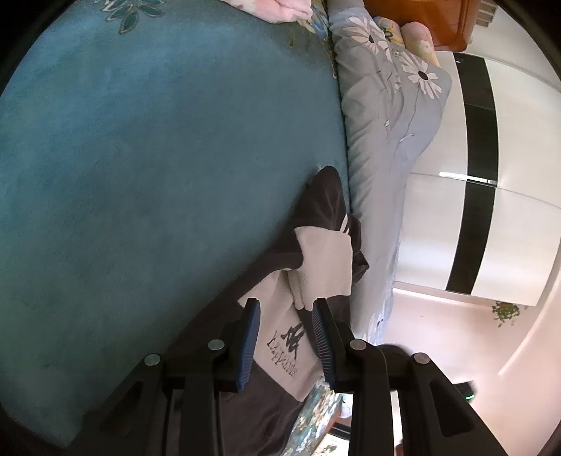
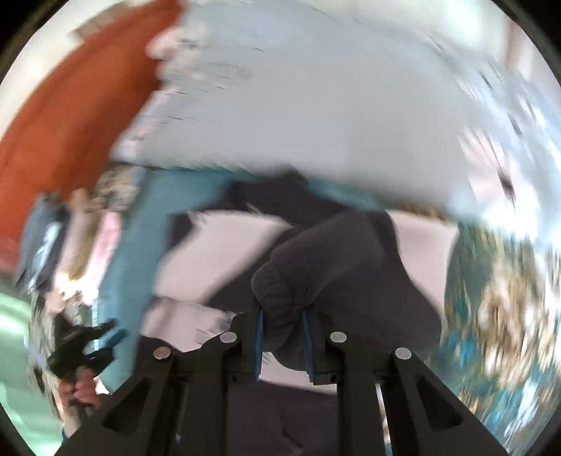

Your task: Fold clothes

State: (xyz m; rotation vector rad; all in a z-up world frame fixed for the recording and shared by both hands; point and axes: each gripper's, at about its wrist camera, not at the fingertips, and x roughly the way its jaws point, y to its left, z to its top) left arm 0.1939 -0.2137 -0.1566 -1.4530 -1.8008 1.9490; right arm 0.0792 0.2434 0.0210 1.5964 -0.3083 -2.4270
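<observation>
A dark brown and beige sweatshirt (image 1: 280, 350) with a printed logo lies on the teal bedspread (image 1: 157, 158) near the bed's edge. My left gripper (image 1: 285, 331) is open just above the logo panel, with nothing between its blue pads. In the blurred right wrist view, my right gripper (image 2: 282, 342) is shut on a dark brown ribbed cuff (image 2: 298, 280) of the same sweatshirt (image 2: 217, 252). The left gripper (image 2: 84, 347) also shows at the lower left of that view, in a hand.
A grey floral quilt (image 1: 385, 133) lies bunched along the bed's right side. Pink folded fabric (image 1: 280, 8) sits at the far end. A white and black wardrobe (image 1: 491, 175) and an orange wooden headboard (image 1: 420, 17) stand beyond.
</observation>
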